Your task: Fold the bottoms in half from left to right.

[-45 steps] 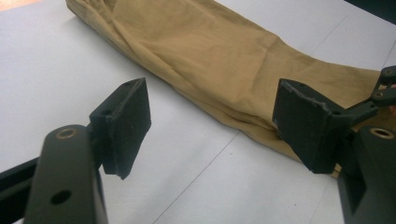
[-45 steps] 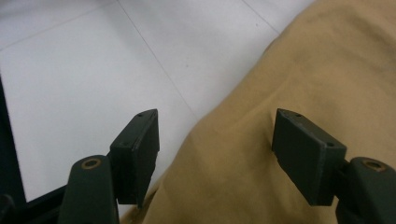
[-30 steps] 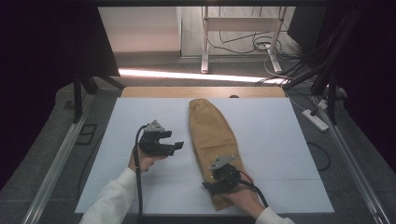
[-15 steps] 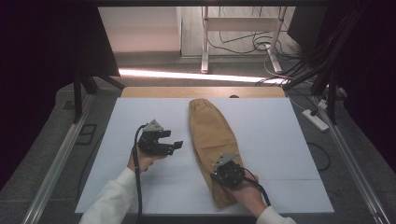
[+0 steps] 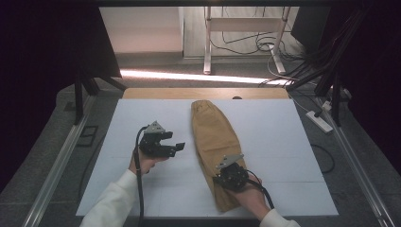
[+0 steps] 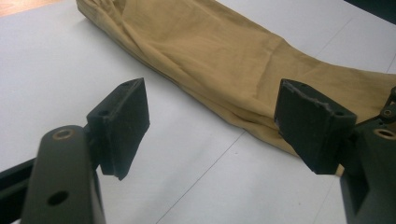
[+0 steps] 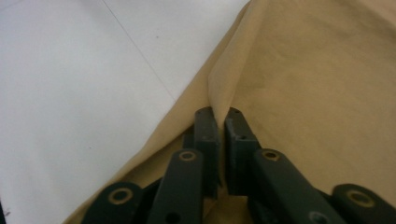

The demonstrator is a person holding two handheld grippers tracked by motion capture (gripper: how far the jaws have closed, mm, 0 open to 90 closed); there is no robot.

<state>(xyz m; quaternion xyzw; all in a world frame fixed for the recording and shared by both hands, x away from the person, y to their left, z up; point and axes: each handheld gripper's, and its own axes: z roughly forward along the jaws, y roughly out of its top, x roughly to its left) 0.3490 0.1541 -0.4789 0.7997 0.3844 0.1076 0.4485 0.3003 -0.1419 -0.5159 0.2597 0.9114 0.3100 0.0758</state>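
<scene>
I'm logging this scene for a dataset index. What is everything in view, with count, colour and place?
folded cloth: one, tan, lying lengthwise mid-table
white sheet: one, white, covering the tabletop
table: one, wood edge showing at the far side
power strip: one, white, floor at right
metal frame: one, pale, beyond the table
left tool: one, black, open, above the sheet left of the cloth
right tool: one, black, shut on a cloth fold near its near end
sleeves: two, white, bottom edge
</scene>
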